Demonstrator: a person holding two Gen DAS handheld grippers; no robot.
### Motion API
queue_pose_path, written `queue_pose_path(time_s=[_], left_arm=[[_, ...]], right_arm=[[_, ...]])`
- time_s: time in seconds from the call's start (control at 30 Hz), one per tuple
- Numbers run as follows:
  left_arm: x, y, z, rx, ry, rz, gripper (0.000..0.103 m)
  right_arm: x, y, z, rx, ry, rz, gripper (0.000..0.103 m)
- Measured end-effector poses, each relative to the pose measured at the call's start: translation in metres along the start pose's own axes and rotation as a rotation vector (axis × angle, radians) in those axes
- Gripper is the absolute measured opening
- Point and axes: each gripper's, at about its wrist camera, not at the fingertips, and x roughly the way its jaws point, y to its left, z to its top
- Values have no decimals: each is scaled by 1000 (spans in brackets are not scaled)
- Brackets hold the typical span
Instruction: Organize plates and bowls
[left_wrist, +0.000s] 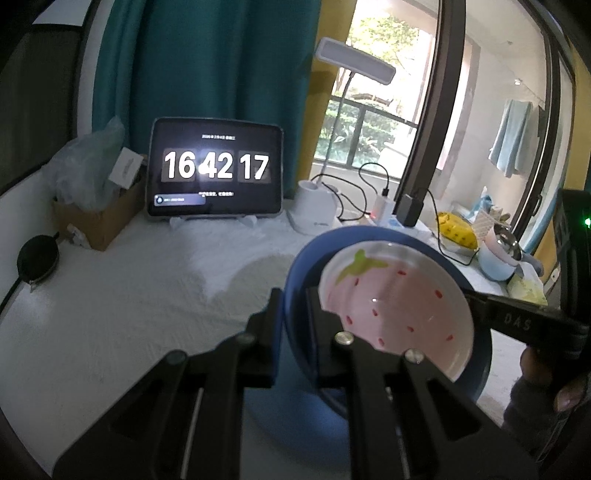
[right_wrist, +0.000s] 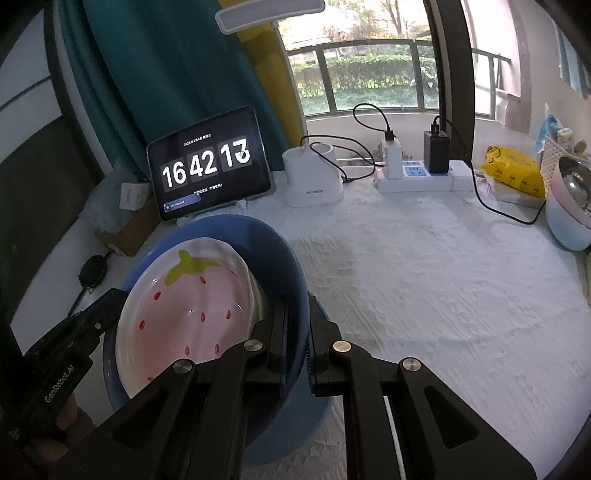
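A blue bowl (left_wrist: 295, 288) holds a pink strawberry-pattern plate (left_wrist: 399, 306) tilted inside it. My left gripper (left_wrist: 295, 306) is shut on the bowl's left rim, one finger outside and one inside. My right gripper (right_wrist: 297, 317) is shut on the bowl's (right_wrist: 258, 236) right rim in the same way. The plate (right_wrist: 192, 306) leans against the bowl's inner wall. A blue plate (right_wrist: 317, 410) lies under the bowl on the white cloth. Each gripper shows in the other's view, the right gripper (left_wrist: 517, 321) and the left gripper (right_wrist: 85, 328), at the bowl's far side.
A tablet clock (right_wrist: 207, 166) stands at the back, with a white lamp base (right_wrist: 314, 181) and a power strip (right_wrist: 424, 177) beside it. A cardboard box (left_wrist: 96, 218) is back left. A yellow packet (right_wrist: 517, 173) and a pale bowl (right_wrist: 569, 218) sit at the right.
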Motion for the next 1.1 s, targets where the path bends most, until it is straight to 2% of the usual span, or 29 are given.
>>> queue_pose_path(time_s=[0.47, 0.77, 0.97, 1.03, 1.1], left_arm=[[16, -4, 3, 21, 9, 19, 11], [19, -5, 2, 40, -1, 37, 13], [18, -8, 4, 54, -2, 63, 16], [16, -9, 5, 62, -13, 63, 16], [12, -9, 5, 68, -24, 62, 16]], right_arm=[[25, -12, 5, 32, 44, 0, 11], [28, -13, 6, 19, 33, -4, 12], [26, -8, 4, -14, 24, -46, 12], [26, -9, 5, -13, 28, -54, 14], [25, -9, 4, -19, 29, -71, 20]])
